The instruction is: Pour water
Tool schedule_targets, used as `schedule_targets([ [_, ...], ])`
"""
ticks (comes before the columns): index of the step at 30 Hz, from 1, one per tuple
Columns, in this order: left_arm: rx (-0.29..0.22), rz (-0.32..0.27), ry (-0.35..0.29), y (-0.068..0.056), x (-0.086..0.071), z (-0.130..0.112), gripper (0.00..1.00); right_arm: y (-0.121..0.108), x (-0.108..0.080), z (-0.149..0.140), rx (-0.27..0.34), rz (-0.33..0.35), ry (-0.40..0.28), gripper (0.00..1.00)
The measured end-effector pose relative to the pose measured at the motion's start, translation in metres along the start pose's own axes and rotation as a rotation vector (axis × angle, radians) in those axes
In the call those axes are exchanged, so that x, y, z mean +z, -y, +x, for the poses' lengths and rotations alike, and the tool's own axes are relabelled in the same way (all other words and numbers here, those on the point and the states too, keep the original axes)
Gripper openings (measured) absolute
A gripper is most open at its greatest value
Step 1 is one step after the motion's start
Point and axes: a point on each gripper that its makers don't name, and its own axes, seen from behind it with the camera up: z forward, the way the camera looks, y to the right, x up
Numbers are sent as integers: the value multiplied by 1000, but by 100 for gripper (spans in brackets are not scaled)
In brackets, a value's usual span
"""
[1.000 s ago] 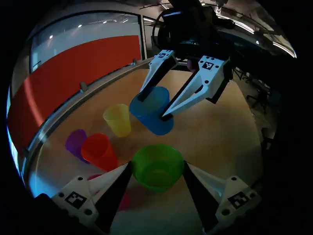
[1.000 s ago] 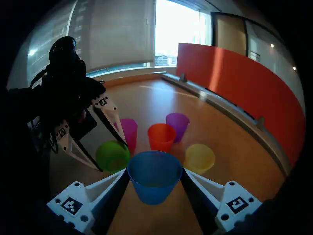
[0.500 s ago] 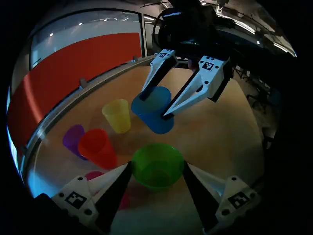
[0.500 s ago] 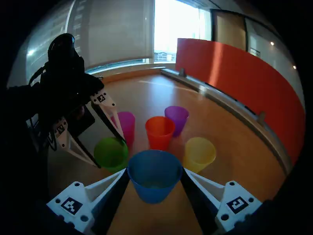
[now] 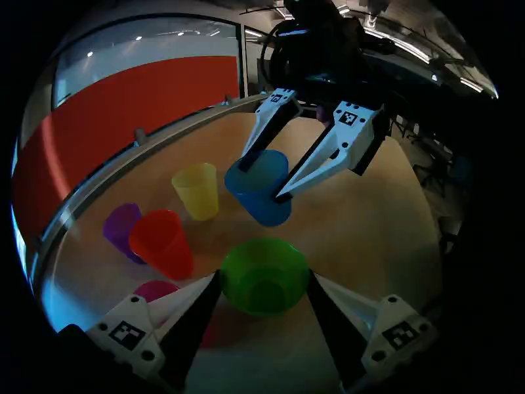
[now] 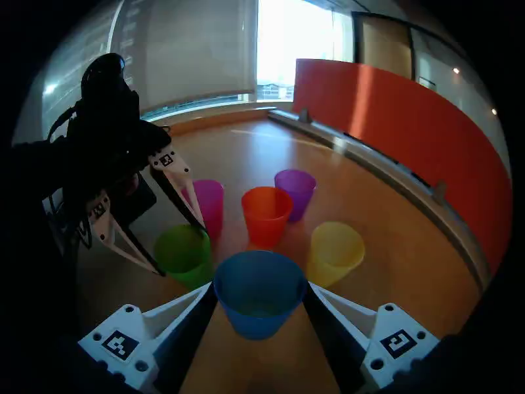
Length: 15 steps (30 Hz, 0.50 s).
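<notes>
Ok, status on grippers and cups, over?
Left gripper shut on green cup. Right gripper shut on blue cup. Yellow cup, orange cup, purple cup, magenta cup stand aside.

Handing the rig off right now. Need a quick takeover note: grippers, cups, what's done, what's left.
Grippers: the left hand-held gripper is shut on the green cup, mouth up. The right hand-held gripper is shut on the blue cup, roughly upright, close to the green cup but not over it.
Others: the yellow cup, orange cup, purple cup and magenta cup stand upright on the wooden table.
Done: both cups gripped. No stream in sight; I cannot tell whether either holds water.
Left: the pour itself, probably blue into green.
</notes>
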Motion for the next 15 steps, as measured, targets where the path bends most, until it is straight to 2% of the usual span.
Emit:
schedule_targets([
  [11,11,9,-3,2,-1,0,93,3,4,-2,-3,2,8,93],
  [15,14,18,1,3,-1,-2,98,4,7,-4,-2,3,10,93],
])
